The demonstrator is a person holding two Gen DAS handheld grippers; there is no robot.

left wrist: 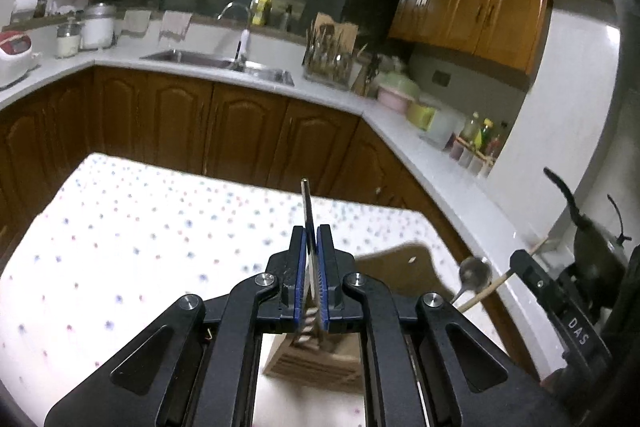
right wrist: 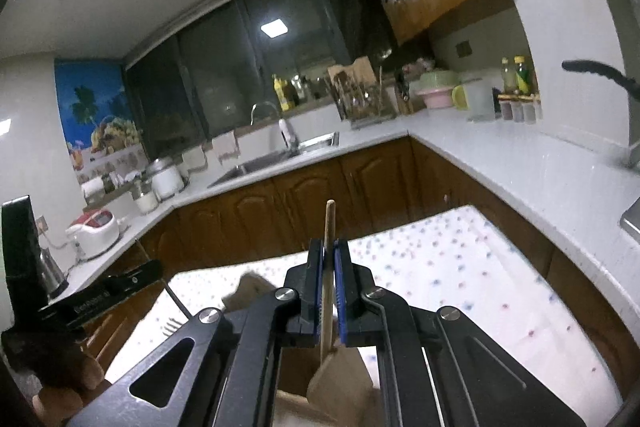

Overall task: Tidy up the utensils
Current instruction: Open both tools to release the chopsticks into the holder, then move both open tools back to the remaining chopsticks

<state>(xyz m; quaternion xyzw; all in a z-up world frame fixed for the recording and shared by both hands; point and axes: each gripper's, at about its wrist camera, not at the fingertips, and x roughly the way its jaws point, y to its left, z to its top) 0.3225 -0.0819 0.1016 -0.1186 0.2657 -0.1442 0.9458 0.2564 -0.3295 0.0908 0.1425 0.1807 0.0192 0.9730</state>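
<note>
Dark wood cabinets ring the polka-dot tabletop (left wrist: 120, 247). My left tongs (left wrist: 312, 247) are clamped on a fork (left wrist: 307, 211), handle pointing up-frame, tines low over the wooden holder (left wrist: 308, 359) at bottom centre. My right tongs (right wrist: 329, 259) are clamped on a wooden spatula (right wrist: 329, 291), long axis likewise upright, blade down over the holder. Both hang just above it; the left looks nearer.

The wooden spatula's (right wrist: 329, 311) blade is cut off by the bottom edge.
</note>
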